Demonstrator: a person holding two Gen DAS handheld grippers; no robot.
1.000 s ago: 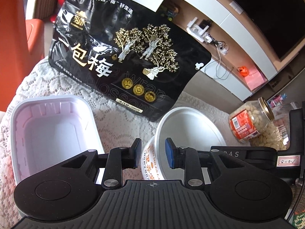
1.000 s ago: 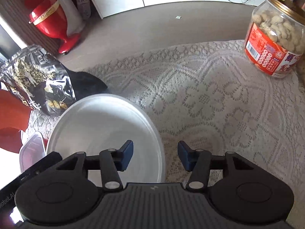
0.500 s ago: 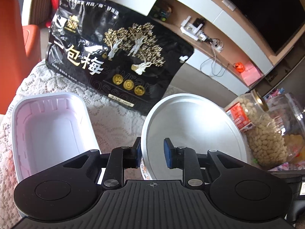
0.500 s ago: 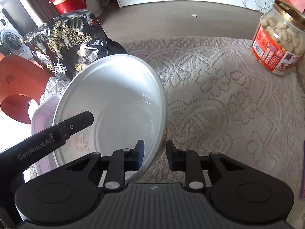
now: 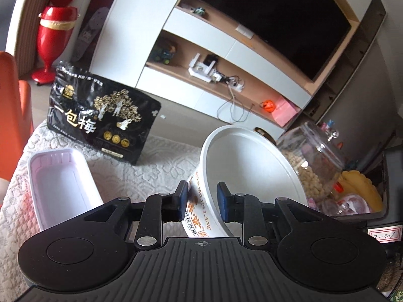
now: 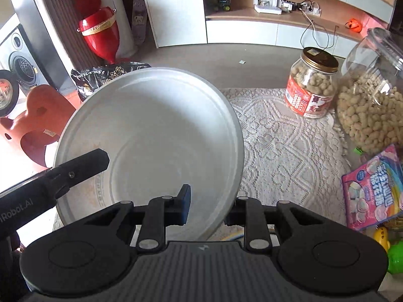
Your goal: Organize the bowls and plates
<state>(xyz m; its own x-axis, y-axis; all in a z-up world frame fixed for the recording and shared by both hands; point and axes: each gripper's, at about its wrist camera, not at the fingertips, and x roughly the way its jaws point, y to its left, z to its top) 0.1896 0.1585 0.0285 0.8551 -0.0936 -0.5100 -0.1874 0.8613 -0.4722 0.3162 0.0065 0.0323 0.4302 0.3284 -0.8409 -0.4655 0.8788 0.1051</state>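
Observation:
A white paper bowl (image 5: 249, 166) with orange print on its side is held tilted above the lace-covered table. My left gripper (image 5: 202, 198) is shut on its near rim, one pad outside and one inside. My right gripper (image 6: 209, 201) is shut on the opposite rim of the bowl (image 6: 151, 136); its left pad sits inside and the right pad is hidden behind the wall. The left gripper's finger (image 6: 75, 168) shows at the bowl's left rim. A white rectangular plastic tray (image 5: 60, 186) lies empty on the table to the left.
A black snack bag (image 5: 100, 115) stands at the table's back left. A peanut jar (image 6: 312, 88), a large clear jar of nuts (image 6: 370, 105) and a pink candy packet (image 6: 372, 188) sit at the right. An orange chair (image 6: 35, 123) stands beyond the left edge.
Both grippers have lifted the bowl off the table and tilted it; both views now look more toward the room. The right gripper closed onto the rim during the last second.

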